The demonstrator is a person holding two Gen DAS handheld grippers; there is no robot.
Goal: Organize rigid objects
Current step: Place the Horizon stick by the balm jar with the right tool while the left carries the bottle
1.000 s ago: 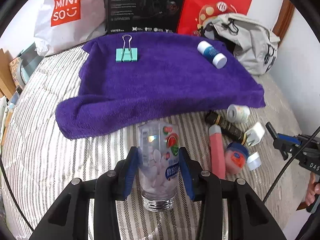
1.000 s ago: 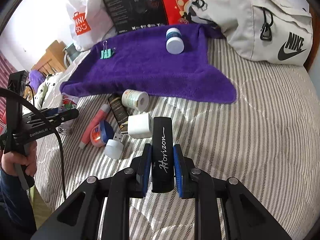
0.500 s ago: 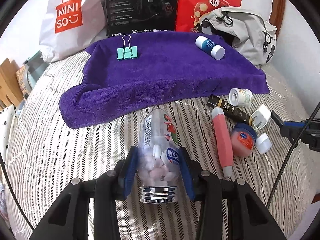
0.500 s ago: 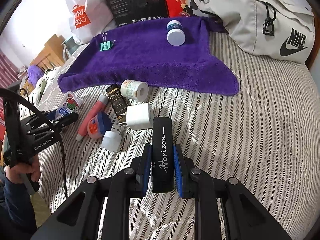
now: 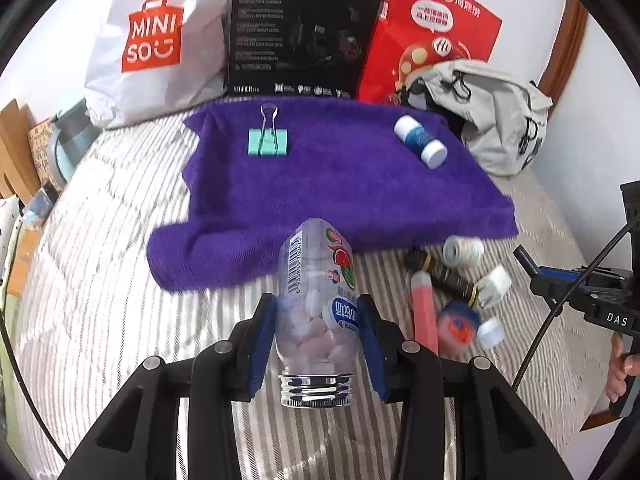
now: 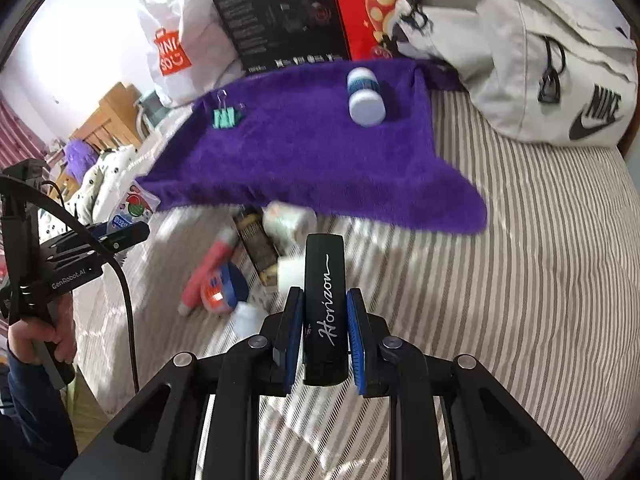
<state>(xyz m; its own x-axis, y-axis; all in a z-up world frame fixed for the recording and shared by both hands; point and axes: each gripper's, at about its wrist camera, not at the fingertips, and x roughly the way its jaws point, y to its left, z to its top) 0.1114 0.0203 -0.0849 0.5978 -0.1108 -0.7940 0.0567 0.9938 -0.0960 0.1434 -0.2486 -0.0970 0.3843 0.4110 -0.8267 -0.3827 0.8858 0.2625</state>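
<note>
My left gripper (image 5: 318, 312) is shut on a clear bottle of pale tablets (image 5: 316, 300), held above the striped bed just short of the purple towel (image 5: 340, 184). On the towel lie a teal binder clip (image 5: 268, 142) and a blue-and-white bottle (image 5: 420, 142). My right gripper (image 6: 324, 304) is shut on a black "Horizon" case (image 6: 324, 308), over the bed near the towel's front edge (image 6: 320, 152). A loose pile lies between the grippers: pink tube (image 5: 424, 312), dark tube (image 5: 444, 276), white roll (image 5: 464, 250), blue jar (image 5: 458, 326), white adapter (image 5: 496, 284).
A white Miniso bag (image 5: 148, 40), a black box (image 5: 304, 36) and a red bag (image 5: 432, 32) stand behind the towel. A grey Nike backpack (image 6: 532, 60) lies at the back right. A hand (image 6: 36, 340) holds the left gripper's handle at the bed's left edge.
Both grippers have moved forward toward the purple towel, each still holding its object. The tablet bottle now reaches closer to the towel's front fold.
</note>
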